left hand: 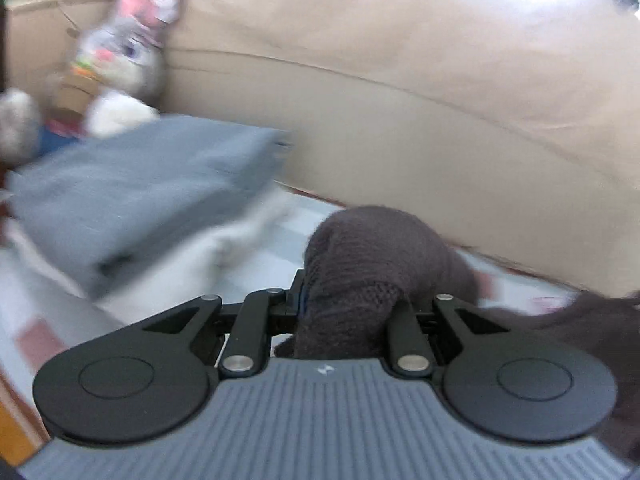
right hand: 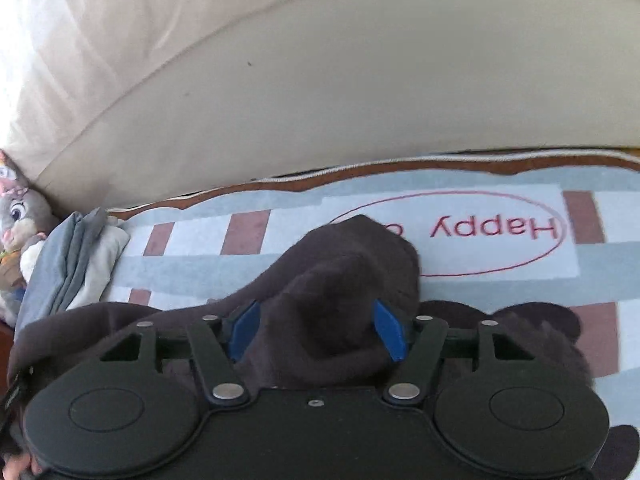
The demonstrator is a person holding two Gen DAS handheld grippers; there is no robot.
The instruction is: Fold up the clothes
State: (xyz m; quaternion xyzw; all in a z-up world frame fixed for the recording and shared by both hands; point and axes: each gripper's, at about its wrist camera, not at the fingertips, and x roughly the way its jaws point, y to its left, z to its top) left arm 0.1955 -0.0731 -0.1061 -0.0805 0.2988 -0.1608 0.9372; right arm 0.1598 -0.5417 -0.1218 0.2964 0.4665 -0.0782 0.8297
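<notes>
A beige sofa (left hand: 400, 92) fills the background of the left wrist view, which is smeared by motion blur. At its foot lies a pale patterned rug (left hand: 280, 236) with reddish blocks. On the rug, close to the sofa's front, sits a stack of folded clothes (left hand: 132, 188): a blue-grey piece on top, something white under it. Beyond the stack, against the sofa's end, leans a plush rabbit (left hand: 120, 56), too blurred to detail. The left gripper (left hand: 352, 300) points toward the sofa, and a dark brown knitted garment (left hand: 368, 264) bulges up over its front, hiding the fingers almost wholly; I cannot tell whether they are clamped on the knit or merely under it. More of the same dark cloth trails off toward the view's right edge.

In the right wrist view the sofa (right hand: 340, 80) again stands behind, sharp this time, with the rug (right hand: 480, 288) running along its base. The rug shows a red oval with "Happy" printed inside, read upside down from here, and a dark bear shape. The folded stack (right hand: 76, 256) lies at the sofa's far left end, touching the plush rabbit (right hand: 20, 216) beside it. The right gripper (right hand: 316, 332) faces the sofa with its blue pads (right hand: 390, 328) spread well apart; the dark garment (right hand: 352, 264) is heaped between and above them, rising in a hump and draping down over the gripper's left side. The pads flank the cloth without pinching it.
</notes>
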